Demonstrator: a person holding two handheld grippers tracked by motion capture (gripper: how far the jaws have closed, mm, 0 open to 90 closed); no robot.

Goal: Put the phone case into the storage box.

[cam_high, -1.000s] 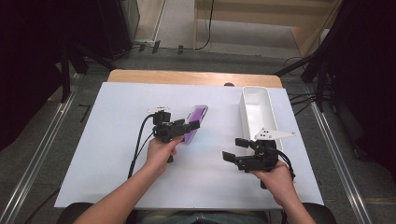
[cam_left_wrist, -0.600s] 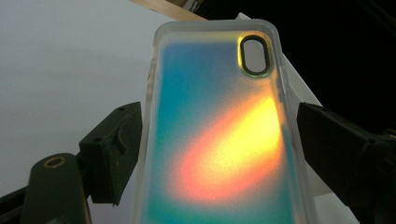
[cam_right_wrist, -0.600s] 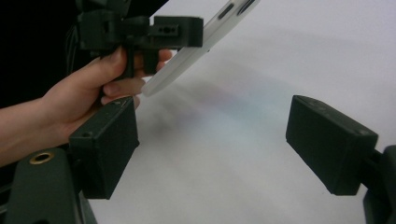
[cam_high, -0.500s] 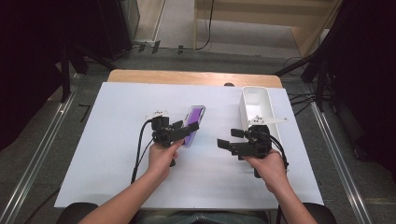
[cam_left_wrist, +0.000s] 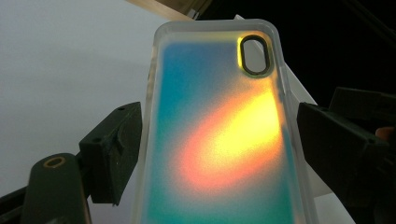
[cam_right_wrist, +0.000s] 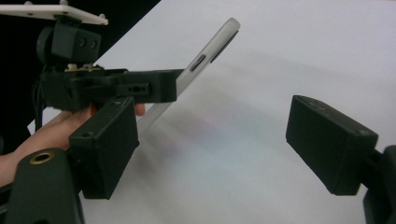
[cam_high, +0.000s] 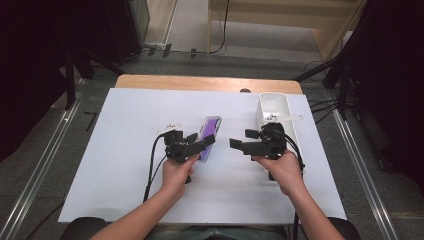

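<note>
The phone case (cam_left_wrist: 219, 135) runs off the bottom edge in the left gripper view, so its lower end is cut off. From the high view, the left tongs (cam_high: 202, 145) cover part of it, and what's inside the white bin (cam_high: 274, 107) is too small to make out.

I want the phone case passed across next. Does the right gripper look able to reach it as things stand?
Probably yes. The left gripper holds the phone case tilted above the table, upper end free. The right gripper is open, pointed at it, with bare table between them in the right gripper view.
</note>
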